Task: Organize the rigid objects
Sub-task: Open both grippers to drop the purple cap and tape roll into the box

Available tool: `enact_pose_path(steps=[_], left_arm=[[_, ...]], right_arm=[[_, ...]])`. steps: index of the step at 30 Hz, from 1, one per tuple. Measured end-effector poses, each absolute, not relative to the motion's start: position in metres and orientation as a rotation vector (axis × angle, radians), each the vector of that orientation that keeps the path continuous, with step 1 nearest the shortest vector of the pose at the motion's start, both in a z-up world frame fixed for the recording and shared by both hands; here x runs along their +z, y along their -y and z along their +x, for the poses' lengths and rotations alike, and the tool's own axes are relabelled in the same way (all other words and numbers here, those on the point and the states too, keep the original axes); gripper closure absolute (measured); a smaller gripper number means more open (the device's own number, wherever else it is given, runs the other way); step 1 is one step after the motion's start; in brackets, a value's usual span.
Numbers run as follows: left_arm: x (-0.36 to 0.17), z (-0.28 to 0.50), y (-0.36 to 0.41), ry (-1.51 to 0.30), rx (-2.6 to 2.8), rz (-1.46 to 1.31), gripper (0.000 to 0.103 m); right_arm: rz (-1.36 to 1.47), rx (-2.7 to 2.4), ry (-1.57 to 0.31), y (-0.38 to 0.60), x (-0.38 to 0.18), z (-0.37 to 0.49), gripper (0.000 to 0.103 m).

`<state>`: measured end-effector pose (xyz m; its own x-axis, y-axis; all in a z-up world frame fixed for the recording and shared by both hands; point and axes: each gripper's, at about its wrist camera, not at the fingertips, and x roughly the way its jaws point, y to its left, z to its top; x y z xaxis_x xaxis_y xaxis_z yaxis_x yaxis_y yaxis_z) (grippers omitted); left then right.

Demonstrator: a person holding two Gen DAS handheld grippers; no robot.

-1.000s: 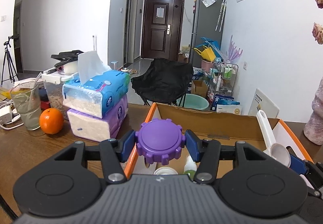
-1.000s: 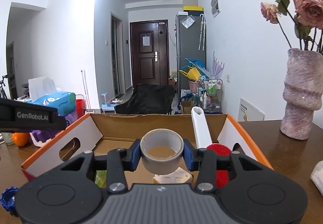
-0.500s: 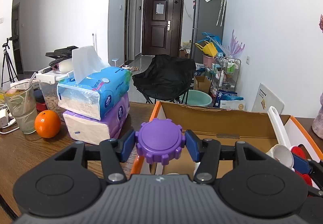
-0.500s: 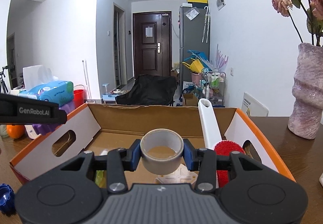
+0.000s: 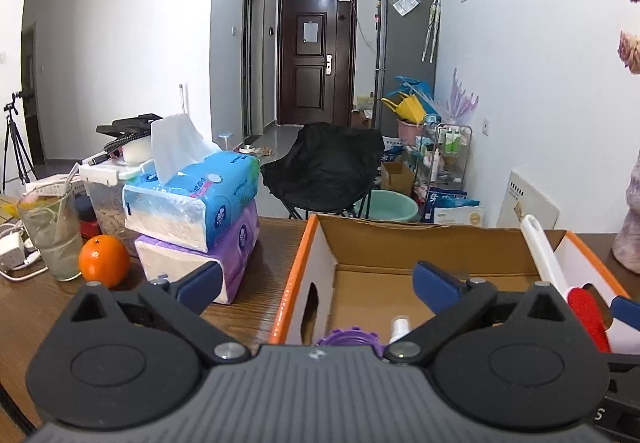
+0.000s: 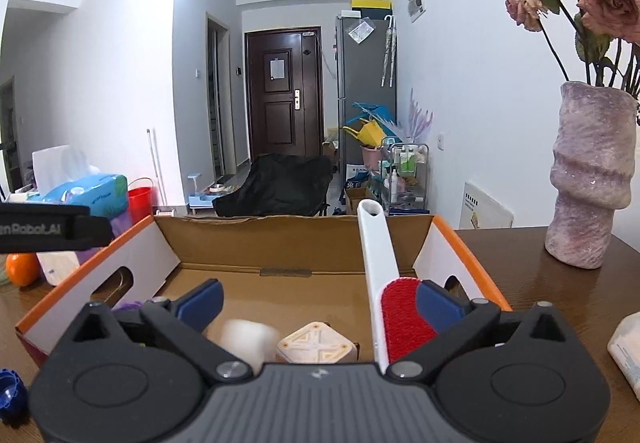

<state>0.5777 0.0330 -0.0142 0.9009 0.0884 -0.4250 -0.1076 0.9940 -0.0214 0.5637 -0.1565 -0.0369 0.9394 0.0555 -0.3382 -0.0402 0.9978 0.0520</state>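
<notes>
An orange-rimmed cardboard box (image 5: 304, 255) (image 6: 448, 239) stands on the wooden table. My left gripper (image 5: 316, 281) is open and empty above the box's left wall. The purple toothed cap (image 5: 348, 339) lies in the box just below it, next to a small white bottle (image 5: 400, 325). My right gripper (image 6: 318, 301) is open and empty over the box. A blurred pale tape roll (image 6: 244, 339) is below it inside the box, beside a cream cube (image 6: 316, 349). A white-handled red brush (image 6: 396, 307) leans on the box's back wall.
Two stacked tissue packs (image 5: 196, 219), an orange (image 5: 104, 261) and a glass with a straw (image 5: 50, 231) stand left of the box. A pink vase with dried roses (image 6: 588, 179) stands to the right. A blue cap (image 6: 8, 387) lies on the table at left.
Both grippers opened. The purple cap dropped from the left gripper into the box, and the tape roll dropped from the right gripper into the box.
</notes>
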Motion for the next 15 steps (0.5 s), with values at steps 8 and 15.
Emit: enact_pose_path(steps=[8,15], left_arm=[[-0.011,0.573,-0.036,-0.432,0.127,-0.05,0.0],[-0.005,0.56,-0.04,-0.425,0.143,-0.047,0.0]], right_arm=[[0.03,0.039,-0.344,0.156,-0.034,0.56,0.0],[0.019,0.036,-0.327,0.162,-0.03,0.547,0.0]])
